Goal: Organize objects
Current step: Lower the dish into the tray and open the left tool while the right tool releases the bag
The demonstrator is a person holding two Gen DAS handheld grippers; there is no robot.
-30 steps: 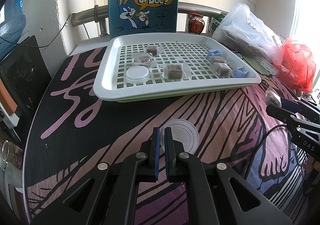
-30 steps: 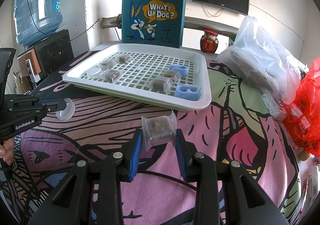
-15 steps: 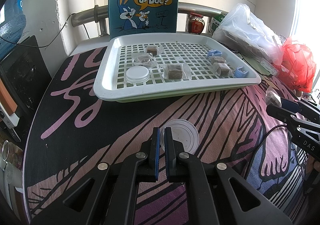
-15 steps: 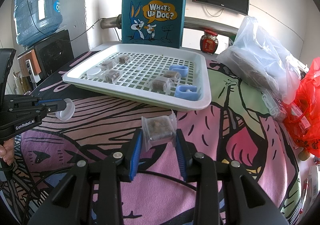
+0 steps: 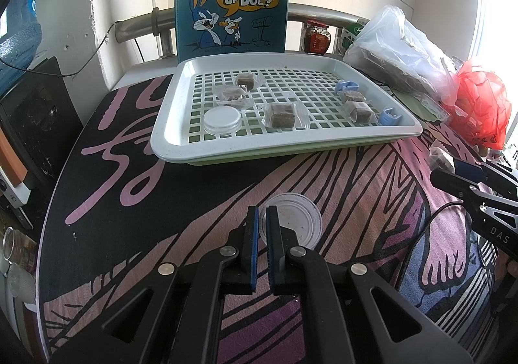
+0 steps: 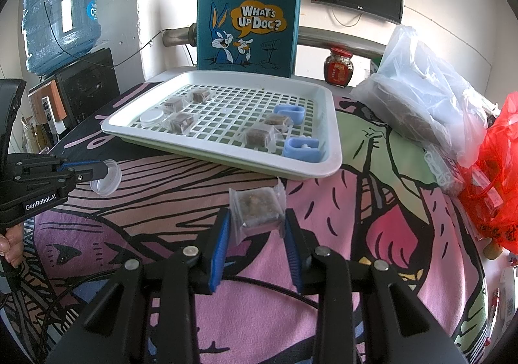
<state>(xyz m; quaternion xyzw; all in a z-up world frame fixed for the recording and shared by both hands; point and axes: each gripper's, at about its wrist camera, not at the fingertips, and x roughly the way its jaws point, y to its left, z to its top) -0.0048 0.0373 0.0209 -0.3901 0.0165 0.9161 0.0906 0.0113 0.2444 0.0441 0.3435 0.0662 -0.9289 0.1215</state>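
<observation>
Clear, crinkled plastic wraps the brown cube packet [image 6: 257, 210], which is clamped between the blue-padded fingers of the right gripper [image 6: 257, 228] and held above the patterned cloth of the worktop [image 6: 372, 234], just in front of the white slotted tray [image 6: 333, 137]. The left gripper [image 5: 263, 228] has its fingers closed on the rim of a translucent white round lid [image 5: 298, 218], held on edge above the cloth. The tray holds similar wrapped cubes, a second round lid [image 5: 222, 118] and two blue clips.
</observation>
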